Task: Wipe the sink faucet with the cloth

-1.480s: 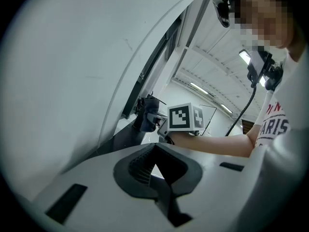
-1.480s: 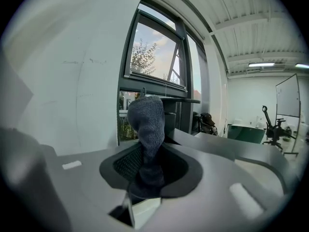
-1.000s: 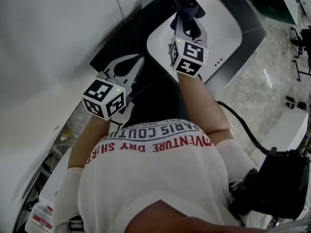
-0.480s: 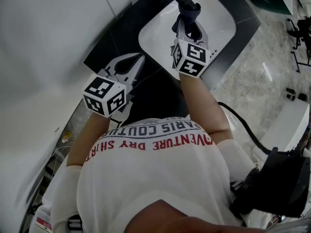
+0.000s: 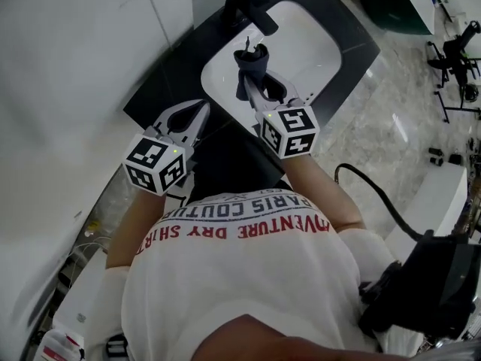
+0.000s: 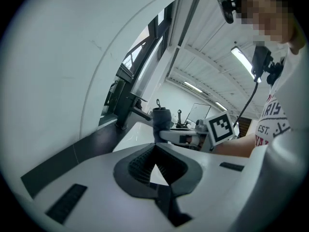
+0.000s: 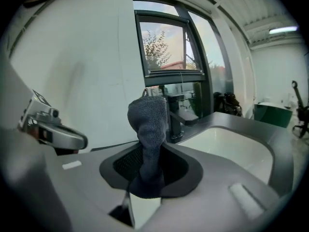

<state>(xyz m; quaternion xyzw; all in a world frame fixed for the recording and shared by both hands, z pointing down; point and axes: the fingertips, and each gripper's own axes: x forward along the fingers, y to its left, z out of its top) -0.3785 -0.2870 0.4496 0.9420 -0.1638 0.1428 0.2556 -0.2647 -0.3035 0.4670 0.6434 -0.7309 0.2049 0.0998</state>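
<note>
Dark grey terry cloth (image 7: 147, 120) stands bunched upright, pinched in the right tongs (image 5: 254, 81) over the white oval basin (image 5: 308, 43), near the black faucet (image 5: 246, 7). Left tongs (image 5: 201, 111) are closed, empty. Only the right gripper view shows the window (image 7: 164, 47).

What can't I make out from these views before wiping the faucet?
- Left side of the faucet, right gripper view: hidden behind the cloth.
- Spout end, left gripper view: small, covered by the cloth.
- Part of the sink, head view: covered by the cloth and right gripper.
- Faucet surface, head view: dark against the dark counter; dirt unreadable.
</note>
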